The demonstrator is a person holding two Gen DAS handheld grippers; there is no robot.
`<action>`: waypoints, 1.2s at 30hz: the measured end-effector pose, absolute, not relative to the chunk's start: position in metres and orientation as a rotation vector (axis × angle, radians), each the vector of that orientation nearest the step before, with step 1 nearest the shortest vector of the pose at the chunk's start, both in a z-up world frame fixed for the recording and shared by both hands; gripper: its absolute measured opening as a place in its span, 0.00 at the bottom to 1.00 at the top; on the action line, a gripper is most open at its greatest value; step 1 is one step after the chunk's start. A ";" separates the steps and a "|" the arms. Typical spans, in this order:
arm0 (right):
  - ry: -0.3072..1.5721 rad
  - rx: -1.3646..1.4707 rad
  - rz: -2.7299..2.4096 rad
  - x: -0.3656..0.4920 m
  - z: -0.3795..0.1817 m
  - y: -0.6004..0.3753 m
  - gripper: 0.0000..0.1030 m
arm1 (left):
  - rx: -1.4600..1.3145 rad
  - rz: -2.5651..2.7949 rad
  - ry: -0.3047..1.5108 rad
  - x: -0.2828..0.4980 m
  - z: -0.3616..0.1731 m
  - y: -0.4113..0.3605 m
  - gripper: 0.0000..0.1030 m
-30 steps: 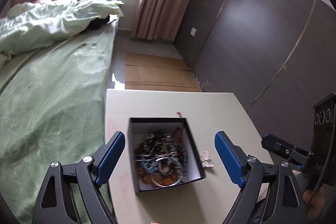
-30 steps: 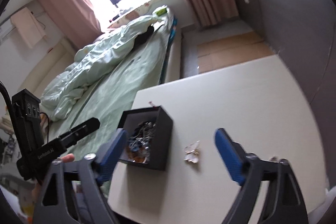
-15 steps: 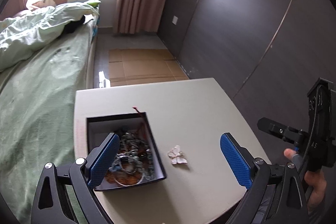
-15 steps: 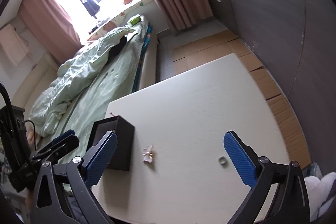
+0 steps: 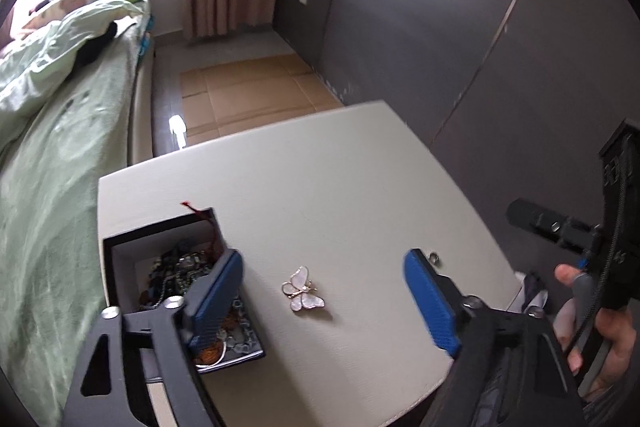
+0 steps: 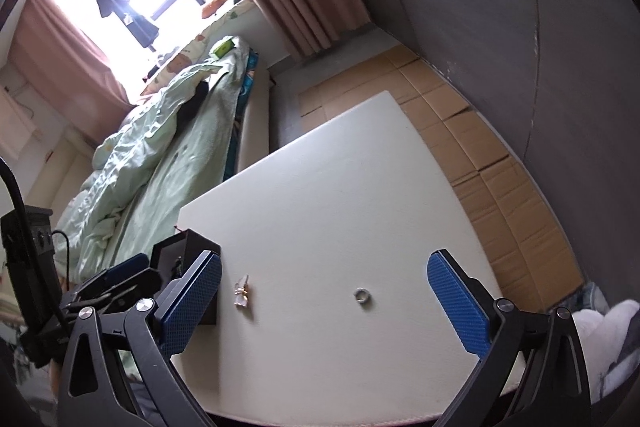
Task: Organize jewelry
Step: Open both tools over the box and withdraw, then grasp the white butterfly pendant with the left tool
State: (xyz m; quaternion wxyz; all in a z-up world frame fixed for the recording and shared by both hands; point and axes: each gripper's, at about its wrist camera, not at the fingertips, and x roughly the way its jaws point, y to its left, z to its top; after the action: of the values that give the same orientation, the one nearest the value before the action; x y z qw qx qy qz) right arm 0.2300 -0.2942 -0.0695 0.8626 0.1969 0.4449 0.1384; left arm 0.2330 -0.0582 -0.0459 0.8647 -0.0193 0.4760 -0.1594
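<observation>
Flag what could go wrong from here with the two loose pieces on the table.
1. The ring is tiny and flat on the table; the wide-open right gripper could nudge it away rather than pinch it.
2. The left gripper is closing with nothing between its pads; its left finger overlaps the black box and may knock it.
3. The butterfly brooch looks delicate; a hard pinch might bend it.

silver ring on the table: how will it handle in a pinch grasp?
The ring lies flat on the smooth white table, so wide pads will probably skid it rather than get under it. It looks like hard metal: stiff, likely slippery. If tipped on edge, it could roll. The right gripper frames it, open.
</observation>
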 end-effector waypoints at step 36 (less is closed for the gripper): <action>0.910 0.606 0.318 0.223 -0.079 -0.342 1.00 | 0.205 -0.218 1.396 0.275 -0.138 -0.111 0.45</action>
State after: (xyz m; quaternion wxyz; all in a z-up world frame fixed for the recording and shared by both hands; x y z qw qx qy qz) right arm 0.2235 -0.3416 -0.0790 0.8422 0.2870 0.4310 0.1503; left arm 0.2753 -0.1113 -0.1375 0.7559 0.0941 0.6401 -0.1002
